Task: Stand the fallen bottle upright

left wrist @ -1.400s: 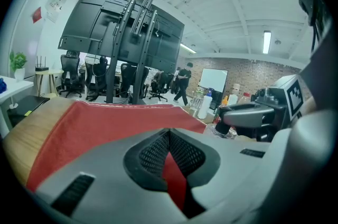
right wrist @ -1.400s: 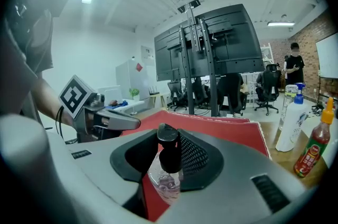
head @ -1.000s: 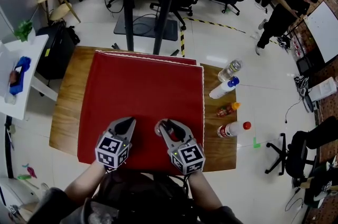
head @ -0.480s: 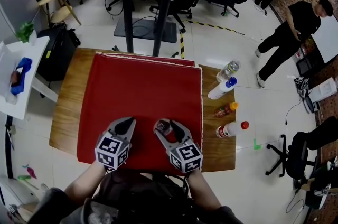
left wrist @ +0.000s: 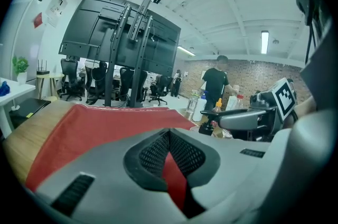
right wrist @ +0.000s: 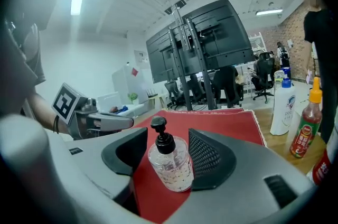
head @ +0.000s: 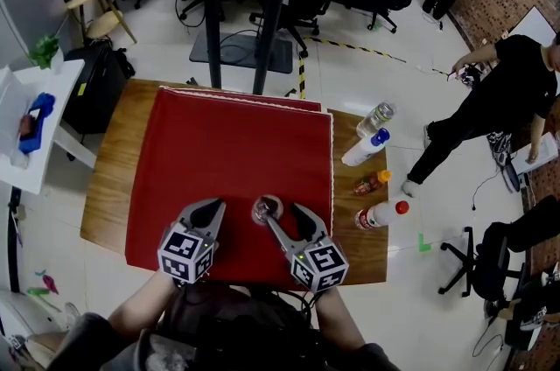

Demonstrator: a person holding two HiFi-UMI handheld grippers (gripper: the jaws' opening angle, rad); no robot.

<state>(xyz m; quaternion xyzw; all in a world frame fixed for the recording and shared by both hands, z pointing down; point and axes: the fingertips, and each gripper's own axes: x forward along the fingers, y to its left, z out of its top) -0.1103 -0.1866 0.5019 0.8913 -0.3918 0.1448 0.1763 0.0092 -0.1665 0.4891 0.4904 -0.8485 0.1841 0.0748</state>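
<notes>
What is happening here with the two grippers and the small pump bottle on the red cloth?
A person holds a gripper in each hand over a red cloth on a wooden table. The clear pump bottle stands upright on the cloth between the fingers of the right gripper, which have just been opening and do not press on it. The left gripper is shut and empty beside it.

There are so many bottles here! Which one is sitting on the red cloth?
The small clear pump bottle with the black top, upright near the red cloth's front edge. The other bottles are all on the bare wood beside it.
</notes>
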